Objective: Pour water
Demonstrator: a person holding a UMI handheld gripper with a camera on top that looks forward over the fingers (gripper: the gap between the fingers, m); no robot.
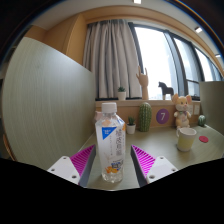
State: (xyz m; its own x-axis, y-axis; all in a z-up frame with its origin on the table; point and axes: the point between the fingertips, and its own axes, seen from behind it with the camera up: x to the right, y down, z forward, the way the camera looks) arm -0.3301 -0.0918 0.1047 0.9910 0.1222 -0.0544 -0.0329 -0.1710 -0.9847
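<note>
The gripper (112, 158) has two pale grey, blocky fingers (64, 168). Each finger bears a magenta pad (83, 156) on its inner face, marked with fine diagonal ridges.

My claw (111, 163) flanks a clear, glossy plastic bottle (110, 140); right of it, a smooth matt cup (187, 139); behind, soft cloth curtains (110, 60).
</note>
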